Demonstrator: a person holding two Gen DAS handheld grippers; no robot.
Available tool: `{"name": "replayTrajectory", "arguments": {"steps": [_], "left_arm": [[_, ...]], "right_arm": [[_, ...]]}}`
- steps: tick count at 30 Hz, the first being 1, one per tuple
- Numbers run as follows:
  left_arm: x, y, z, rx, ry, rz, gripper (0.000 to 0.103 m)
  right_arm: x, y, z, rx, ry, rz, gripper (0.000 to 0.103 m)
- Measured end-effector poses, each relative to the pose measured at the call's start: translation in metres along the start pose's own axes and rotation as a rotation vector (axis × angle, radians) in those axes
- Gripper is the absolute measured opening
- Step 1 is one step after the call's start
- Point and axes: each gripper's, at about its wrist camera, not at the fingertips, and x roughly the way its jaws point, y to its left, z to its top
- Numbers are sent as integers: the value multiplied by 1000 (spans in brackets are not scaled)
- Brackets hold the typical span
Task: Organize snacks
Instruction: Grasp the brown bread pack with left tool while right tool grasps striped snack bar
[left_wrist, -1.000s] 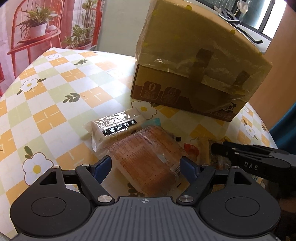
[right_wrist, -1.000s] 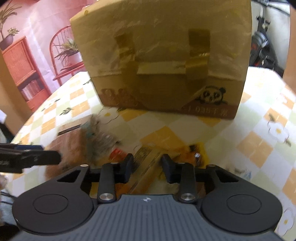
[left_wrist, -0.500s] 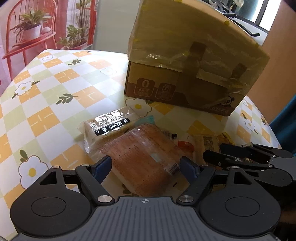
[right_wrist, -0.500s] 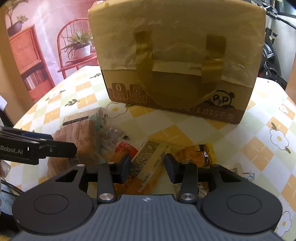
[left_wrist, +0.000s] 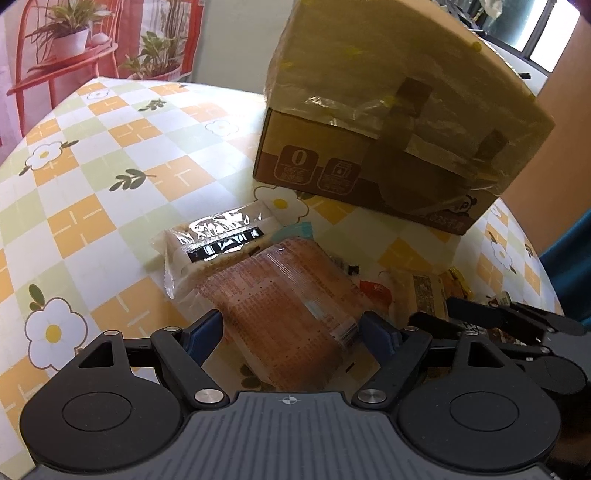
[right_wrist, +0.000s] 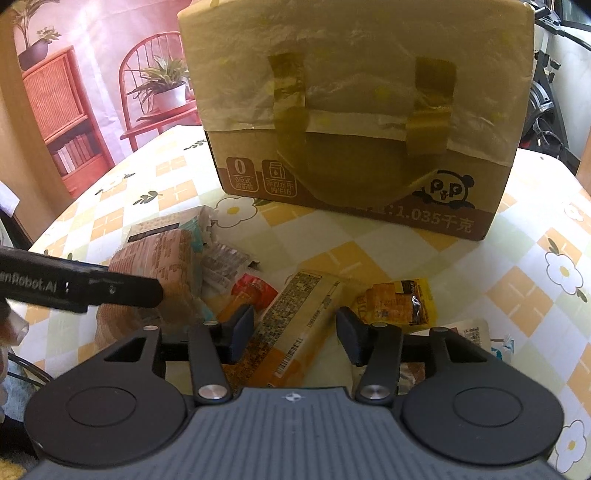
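Snacks (right_wrist: 295, 317) all lie loose in a heap on the table (left_wrist: 92, 184) before the closed box (right_wrist: 362, 122), none sorted yet; left gripper (left_wrist: 291, 328) gapes wide astride the orange pack (left_wrist: 288, 314), unpinched; right gripper (right_wrist: 295, 328), jaws just opening, straddles the yellow pack (right_wrist: 295, 325) ungripped.

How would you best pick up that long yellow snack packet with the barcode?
Probably across its narrow width near the middle. The long yellow snack packet lies flat on the checked tablecloth, running lengthwise between the open right hand-held gripper fingers, so come from above and close on its long edges.
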Motion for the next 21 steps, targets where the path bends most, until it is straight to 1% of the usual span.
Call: {"name": "replayTrajectory", "arguments": {"steps": [2, 4, 9, 13, 14, 19, 21], "left_arm": [[0, 0, 0, 3, 4, 2, 85], [1, 0, 1, 5, 6, 4, 85], [-1, 6, 1, -33, 11, 3, 85], [0, 16, 3, -127, 40, -9, 84], [0, 18, 3, -137, 43, -10, 84], [1, 19, 7, -117, 34, 26, 84], [1, 21, 11, -125, 32, 32, 84]], "right_arm": [[-1, -2, -1, 6, -3, -1, 54], [-1, -4, -2, 17, -4, -4, 57], [-5, -10, -5, 42, -14, -23, 57], [-6, -13, -6, 48, -19, -26, 57], [-7, -13, -7, 51, -20, -26, 57], [-9, -15, -9, 66, -25, -25, 57], [-9, -16, -10, 71, -24, -25, 57]]}}
